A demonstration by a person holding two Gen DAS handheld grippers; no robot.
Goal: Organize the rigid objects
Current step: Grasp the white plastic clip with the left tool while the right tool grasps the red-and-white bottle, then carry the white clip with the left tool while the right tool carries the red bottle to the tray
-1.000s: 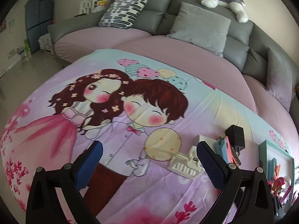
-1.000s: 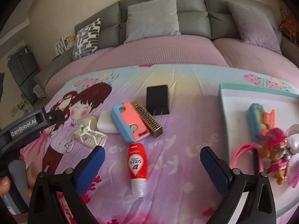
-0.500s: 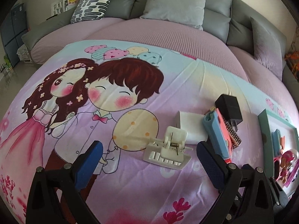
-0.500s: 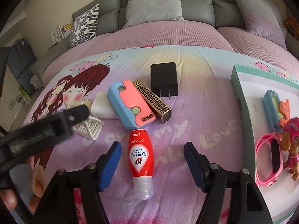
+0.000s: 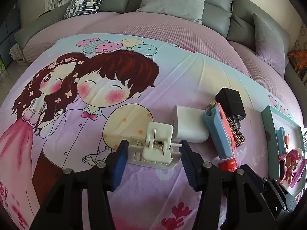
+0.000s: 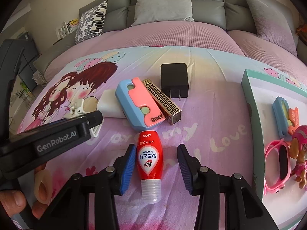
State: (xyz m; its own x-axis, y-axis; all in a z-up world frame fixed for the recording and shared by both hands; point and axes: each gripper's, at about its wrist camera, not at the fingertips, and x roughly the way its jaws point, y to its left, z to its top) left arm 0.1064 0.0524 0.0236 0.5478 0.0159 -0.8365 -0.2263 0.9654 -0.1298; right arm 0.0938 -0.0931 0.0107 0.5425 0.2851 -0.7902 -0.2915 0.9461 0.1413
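Observation:
A white spring hair clip (image 5: 153, 149) lies on the cartoon-print sheet. My left gripper (image 5: 154, 143) is around it, jaws closing, with both blue pads touching the clip's ends. A red bottle with a clear cap (image 6: 149, 159) lies cap toward me between the jaws of my right gripper (image 6: 156, 147), which are closing. The left pad is almost on the bottle and the right pad stands a gap away. The left gripper's black body (image 6: 57, 134) shows at the left of the right wrist view and hides most of the clip there.
Just beyond lie a white block (image 5: 189, 124), a blue and pink case (image 6: 138, 103), a gold patterned bar (image 6: 165, 103) and a black charger (image 6: 173, 80). A teal-rimmed tray (image 6: 249, 99) at the right holds toys and pink sunglasses (image 6: 276, 164). A grey sofa with cushions lies behind.
The left gripper came down and forward onto the white clip and its jaws narrowed around it. The right jaws narrowed steadily around the red bottle, which has not moved.

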